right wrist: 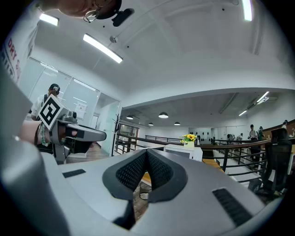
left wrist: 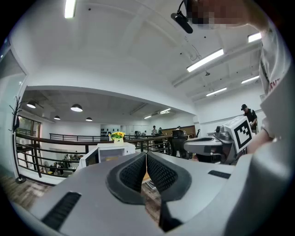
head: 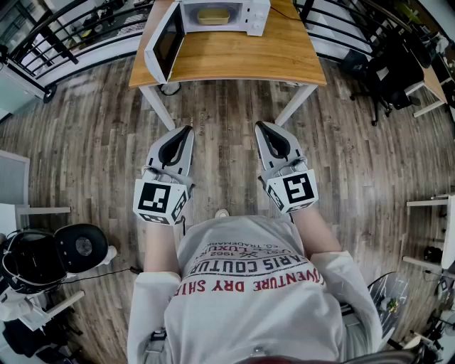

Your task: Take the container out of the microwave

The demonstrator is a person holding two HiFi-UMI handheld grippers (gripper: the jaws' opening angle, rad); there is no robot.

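Currently the shallow yellowish container point(head: 212, 15) is sitting inside the white microwave oven point(head: 257, 18), whose door point(head: 165, 44) is standing open. The grey left gripper point(head: 186, 130) and grey right gripper point(head: 259, 126) are hovering well short of the microwave, both with jaws pressed together on nothing. Reaching in without opening them is likely shoving the container deeper, or clipping the door.
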